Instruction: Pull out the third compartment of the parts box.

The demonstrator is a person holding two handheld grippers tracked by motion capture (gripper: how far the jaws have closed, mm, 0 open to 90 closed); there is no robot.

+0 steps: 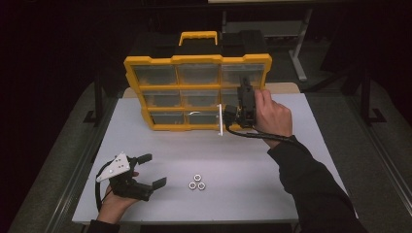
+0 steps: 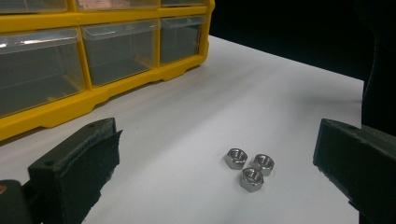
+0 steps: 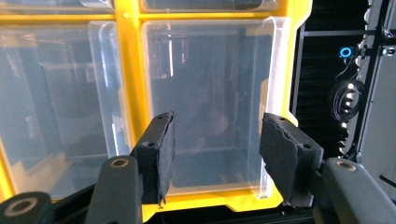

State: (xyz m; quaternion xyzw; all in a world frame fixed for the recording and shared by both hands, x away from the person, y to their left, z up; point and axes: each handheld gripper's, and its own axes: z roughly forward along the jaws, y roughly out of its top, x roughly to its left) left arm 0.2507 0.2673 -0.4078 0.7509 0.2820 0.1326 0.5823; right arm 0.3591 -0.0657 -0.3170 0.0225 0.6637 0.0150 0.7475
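While yellow organizer (image 1: 197,92) stands upright, clear drawers (image 3: 212,107) look empty

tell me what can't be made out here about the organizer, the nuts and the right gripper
- Right gripper on the drawer, right gripper view: contact unclear; the handle isn't visible.
- Organizer lower right drawers, high view: hidden behind the hand.
- Nuts, left gripper view: threads too small.
- Drawer contents: hazy plastic.

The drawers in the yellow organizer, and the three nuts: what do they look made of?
Drawers: clear, glossy plastic by the look; you see through them and they catch highlights. Organizer frame: opaque yellow plastic, probably moulded. Nuts: most likely steel, silvery with bright reflections on hexagonal faces.
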